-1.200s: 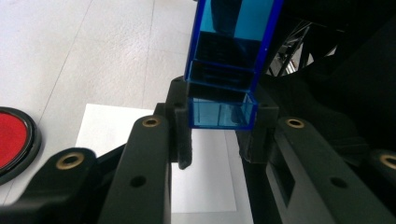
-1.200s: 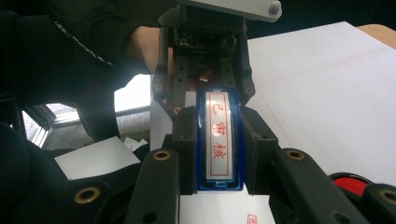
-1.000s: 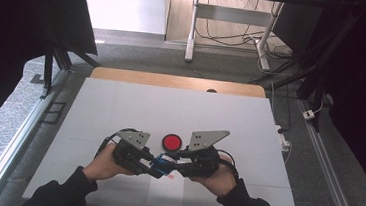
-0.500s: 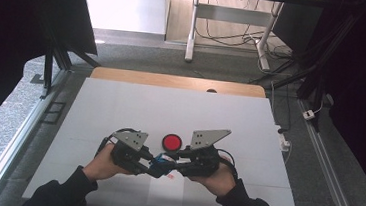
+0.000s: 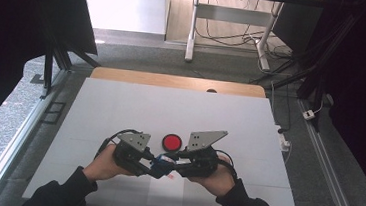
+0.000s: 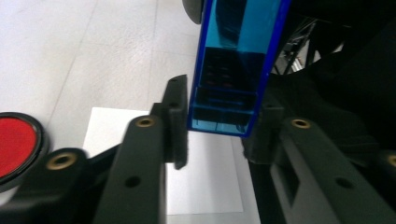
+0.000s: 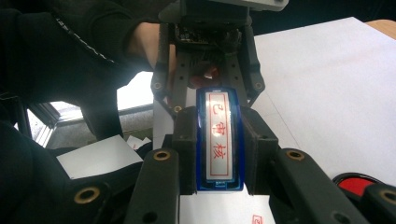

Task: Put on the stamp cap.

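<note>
Blue stamp [image 7: 219,140] sits low over the white desk [image 5: 120,107], clamped between the right claw [image 7: 219,154] jaws. Left claw [image 6: 219,130] has its jaws either side of the other end, small gaps showing, so not gripping. Red ink pad [image 5: 171,142] just behind.

We see a white counter [image 5: 120,107], its far edge a bare wooden strip [image 5: 173,81]. Beyond that strip stands a grey desk frame [image 5: 228,16] with cables [image 5: 217,33] on the floor; right of the counter lies a white plug [image 5: 312,114].
</note>
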`<control>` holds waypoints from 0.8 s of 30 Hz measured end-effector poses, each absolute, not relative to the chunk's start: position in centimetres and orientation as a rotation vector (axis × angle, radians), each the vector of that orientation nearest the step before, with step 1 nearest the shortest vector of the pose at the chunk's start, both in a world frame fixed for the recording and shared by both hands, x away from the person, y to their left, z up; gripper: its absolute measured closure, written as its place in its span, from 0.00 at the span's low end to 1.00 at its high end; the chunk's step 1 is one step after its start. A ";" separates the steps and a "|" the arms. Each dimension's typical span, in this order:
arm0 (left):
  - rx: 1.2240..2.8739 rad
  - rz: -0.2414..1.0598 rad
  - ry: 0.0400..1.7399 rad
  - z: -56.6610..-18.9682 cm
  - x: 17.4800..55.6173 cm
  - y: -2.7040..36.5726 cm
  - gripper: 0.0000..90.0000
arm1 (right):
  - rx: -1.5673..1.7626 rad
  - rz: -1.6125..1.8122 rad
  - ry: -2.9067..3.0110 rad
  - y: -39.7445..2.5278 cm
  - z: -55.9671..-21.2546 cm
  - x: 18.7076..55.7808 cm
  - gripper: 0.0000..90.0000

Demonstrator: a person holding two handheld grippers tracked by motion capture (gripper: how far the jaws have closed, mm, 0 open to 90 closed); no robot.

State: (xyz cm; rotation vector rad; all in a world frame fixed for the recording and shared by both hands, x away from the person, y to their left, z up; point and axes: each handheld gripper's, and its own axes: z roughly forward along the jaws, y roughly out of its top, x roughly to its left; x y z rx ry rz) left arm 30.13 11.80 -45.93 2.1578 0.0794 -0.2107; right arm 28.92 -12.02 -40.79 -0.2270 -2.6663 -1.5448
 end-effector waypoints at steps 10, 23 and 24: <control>2.195 -0.131 0.158 -45.9 29.7 12.2 0.52 | -0.240 -1.555 -2.696 -12.2 -40.7 28.9 0.79; 2.191 -0.006 0.309 -45.3 28.8 13.9 0.31 | -0.260 -1.563 -2.720 -12.3 -40.6 28.8 0.79; 2.192 0.000 0.325 -45.3 28.7 14.0 0.30 | -0.260 -1.563 -2.722 -12.3 -40.6 28.8 0.79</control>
